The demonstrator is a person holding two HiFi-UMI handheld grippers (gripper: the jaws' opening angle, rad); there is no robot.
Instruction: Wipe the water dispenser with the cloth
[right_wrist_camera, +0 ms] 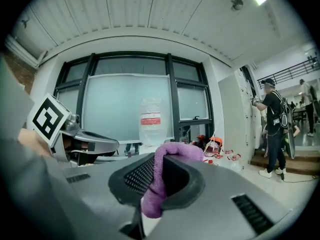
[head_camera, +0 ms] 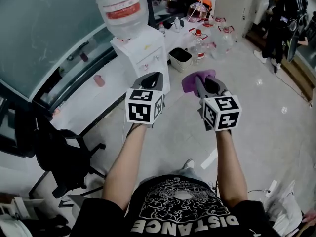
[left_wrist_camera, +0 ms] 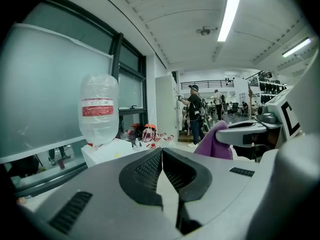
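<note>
The white water dispenser (head_camera: 143, 53) stands by the window with a clear bottle (head_camera: 122, 6) on top; the bottle (left_wrist_camera: 99, 115) also shows in the left gripper view and the bottle (right_wrist_camera: 150, 122) in the right gripper view. My right gripper (head_camera: 203, 81) is shut on a purple cloth (head_camera: 195, 78), which bulges between its jaws as the cloth (right_wrist_camera: 165, 171). It hangs to the right of the dispenser, not touching it. My left gripper (head_camera: 153, 77) is shut and holds nothing, just in front of the dispenser (left_wrist_camera: 107, 151).
A small bin (head_camera: 180, 58) and several plastic bottles (head_camera: 215, 38) stand on the floor beyond the dispenser. A black office chair (head_camera: 57, 152) is at the left. People (head_camera: 281, 21) stand at the far right. A white desk edge (head_camera: 84, 100) runs along the window.
</note>
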